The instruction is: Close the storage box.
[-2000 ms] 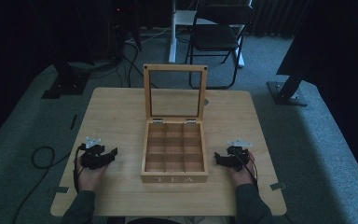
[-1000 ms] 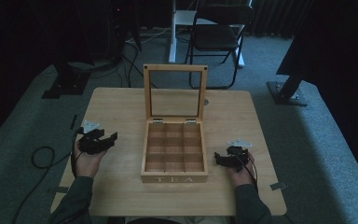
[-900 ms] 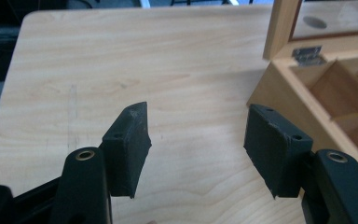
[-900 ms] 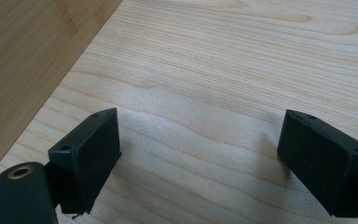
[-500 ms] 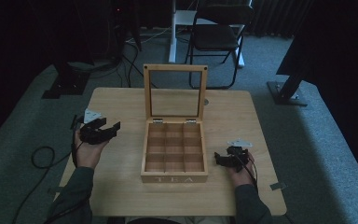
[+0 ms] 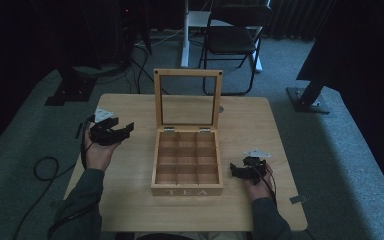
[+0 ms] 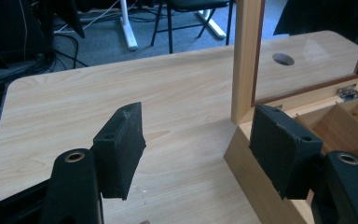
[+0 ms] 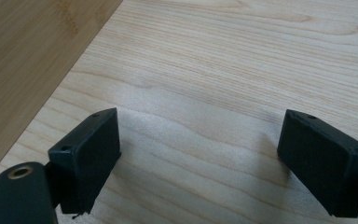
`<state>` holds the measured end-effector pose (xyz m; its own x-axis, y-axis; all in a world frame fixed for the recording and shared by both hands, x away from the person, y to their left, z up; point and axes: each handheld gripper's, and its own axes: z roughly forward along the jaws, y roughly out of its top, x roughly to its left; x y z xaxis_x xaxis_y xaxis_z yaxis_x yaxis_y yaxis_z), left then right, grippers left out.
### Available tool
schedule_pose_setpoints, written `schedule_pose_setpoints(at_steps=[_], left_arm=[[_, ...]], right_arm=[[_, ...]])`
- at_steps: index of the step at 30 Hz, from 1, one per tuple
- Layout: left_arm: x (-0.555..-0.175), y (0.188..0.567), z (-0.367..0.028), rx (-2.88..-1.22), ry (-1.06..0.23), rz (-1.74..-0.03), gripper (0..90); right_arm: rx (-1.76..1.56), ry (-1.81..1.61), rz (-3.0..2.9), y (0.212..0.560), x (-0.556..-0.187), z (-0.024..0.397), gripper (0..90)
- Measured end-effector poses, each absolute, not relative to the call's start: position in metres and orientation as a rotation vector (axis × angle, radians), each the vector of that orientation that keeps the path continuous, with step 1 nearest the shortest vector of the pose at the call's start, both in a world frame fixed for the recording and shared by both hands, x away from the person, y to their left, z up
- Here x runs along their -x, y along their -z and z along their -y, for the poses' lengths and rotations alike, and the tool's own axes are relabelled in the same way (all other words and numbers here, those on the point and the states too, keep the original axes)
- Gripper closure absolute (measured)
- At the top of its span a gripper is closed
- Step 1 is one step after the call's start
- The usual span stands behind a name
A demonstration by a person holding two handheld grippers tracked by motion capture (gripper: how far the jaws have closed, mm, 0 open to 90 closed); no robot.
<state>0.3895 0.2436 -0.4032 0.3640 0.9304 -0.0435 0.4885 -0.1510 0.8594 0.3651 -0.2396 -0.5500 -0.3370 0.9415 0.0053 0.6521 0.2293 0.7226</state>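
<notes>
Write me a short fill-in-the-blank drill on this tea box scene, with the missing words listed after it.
1. The wooden box bears the word ____ on its front wall.
2. Its glass lid stands ____.
3. The left gripper has its jaws ____, with nothing between them.
4. The right gripper rests low on the ____ beside the box.

Missing words: TEA; open; open; table

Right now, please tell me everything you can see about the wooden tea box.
The tea box is light wood, square, with "TEA" on its front wall. Its hinged lid, a wooden frame around a clear pane, stands upright at the back. Inside, wooden dividers form nine compartments, all apparently empty. It sits mid-table; nothing touches it.
</notes>
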Motion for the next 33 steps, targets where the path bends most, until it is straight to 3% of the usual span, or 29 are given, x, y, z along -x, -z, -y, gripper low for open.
schedule_pose_setpoints(at_steps=[33], left_arm=[[-0.432,0.393,-0.214,-1.813,-0.602,-1.178,33.7]], right_arm=[[-1.457,-0.893,-2.079,0.550,-0.365,0.239,12.6]])
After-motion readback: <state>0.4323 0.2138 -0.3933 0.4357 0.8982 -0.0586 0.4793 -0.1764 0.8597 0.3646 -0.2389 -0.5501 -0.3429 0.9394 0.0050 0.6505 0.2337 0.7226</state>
